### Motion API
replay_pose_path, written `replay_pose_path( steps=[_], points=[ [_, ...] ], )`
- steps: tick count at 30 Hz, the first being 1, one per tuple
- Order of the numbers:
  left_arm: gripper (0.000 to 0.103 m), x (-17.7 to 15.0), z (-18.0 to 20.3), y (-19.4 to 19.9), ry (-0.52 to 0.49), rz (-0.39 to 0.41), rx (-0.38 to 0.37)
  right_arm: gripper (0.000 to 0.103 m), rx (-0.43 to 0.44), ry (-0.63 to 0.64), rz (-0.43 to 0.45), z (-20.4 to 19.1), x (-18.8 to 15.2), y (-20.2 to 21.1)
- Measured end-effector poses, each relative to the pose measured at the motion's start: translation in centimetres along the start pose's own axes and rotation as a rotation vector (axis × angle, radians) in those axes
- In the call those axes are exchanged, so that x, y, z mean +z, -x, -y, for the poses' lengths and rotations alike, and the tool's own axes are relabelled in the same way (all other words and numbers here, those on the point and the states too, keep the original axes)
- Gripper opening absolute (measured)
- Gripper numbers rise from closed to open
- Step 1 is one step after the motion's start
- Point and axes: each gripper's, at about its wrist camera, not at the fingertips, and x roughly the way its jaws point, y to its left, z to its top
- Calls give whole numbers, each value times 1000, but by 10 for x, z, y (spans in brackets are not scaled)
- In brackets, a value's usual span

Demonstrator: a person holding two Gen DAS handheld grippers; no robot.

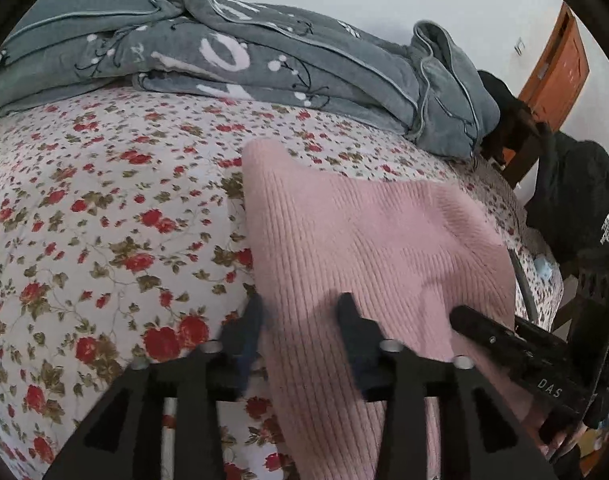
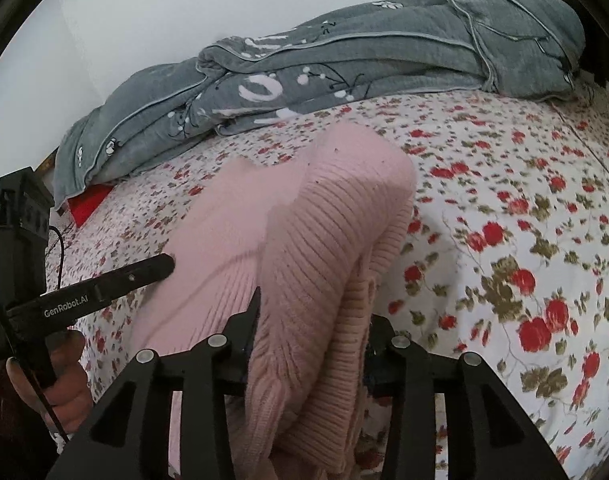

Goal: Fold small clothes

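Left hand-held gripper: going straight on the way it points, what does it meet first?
Probably the pink ribbed sweater, already between the open fingers of the left hand-held gripper; farther on, the grey quilt. Depth is unclear.

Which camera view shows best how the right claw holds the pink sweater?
The right wrist view: the pink sweater is bunched between the right claw. The left wrist view shows only one finger from the side.
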Motion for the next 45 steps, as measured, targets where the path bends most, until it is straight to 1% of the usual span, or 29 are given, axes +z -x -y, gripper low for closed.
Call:
replay_pose_path(
  steps=[1,3,4,5,6,7,8,9,11,14,16,18,21,23,27,29,32,35,37,38,40,42,43,45],
  points=[
    [50,-1,0,-2,1,-8,-4,43,-1,3,-1,1,-1,0],
    [54,-3,-1,-7,10,-13,-11,47,-6,8,-9,5,-3,-1],
    [56,-3,-2,-9,21,-15,-16,47,-7,5,-14,7,-4,-2],
    [56,-3,-2,-11,29,-20,-24,50,-3,1,-18,10,-5,-4],
    [55,-2,-4,-14,41,-31,-38,51,3,-5,-22,11,-6,-5],
    [43,-2,-4,-15,47,-35,-65,51,12,-16,-27,14,-6,-7],
    [37,0,-4,-15,47,-29,-65,51,25,-31,-33,16,-5,-8],
    [35,2,-3,-13,40,-15,-63,42,46,-47,-38,18,-4,-9],
    [31,6,0,-6,13,19,-68,36,59,-53,-6,17,-2,-5],
    [30,18,-3,2,16,32,-63,33,88,-54,58,9,5,5],
    [30,28,-10,11,26,54,-63,32,131,-74,73,4,16,7],
    [30,41,-19,23,27,89,-47,32,152,-81,85,-6,29,3],
    [30,63,-37,39,30,116,-16,32,184,-63,104,-30,52,-9],
    [30,80,-51,46,22,134,21,32,212,-57,116,-43,68,-18],
    [30,99,-74,41,17,150,76,32,238,-45,118,-66,92,-50],
    [30,107,-91,29,27,139,91,32,241,-44,106,-73,99,-71],
    [30,111,-114,4,63,93,96,33,224,-43,67,-78,105,-106],
    [31,105,-130,-21,86,44,101,34,186,-43,9,-76,102,-136],
    [34,99,-131,-27,80,46,96,37,140,-30,-34,-73,97,-151],
    [36,98,-129,-27,65,60,97,39,132,-30,-42,-69,94,-153],
    [39,96,-125,-24,44,70,109,43,136,-39,-27,-63,92,-144],
    [39,98,-122,-20,35,78,117,49,69,14,24,-65,92,-124],
    [39,99,-122,-18,33,80,117,49,43,40,49,-68,92,-115],
    [39,100,-122,-14,31,83,116,48,23,69,91,-73,93,-100]
  ],
)
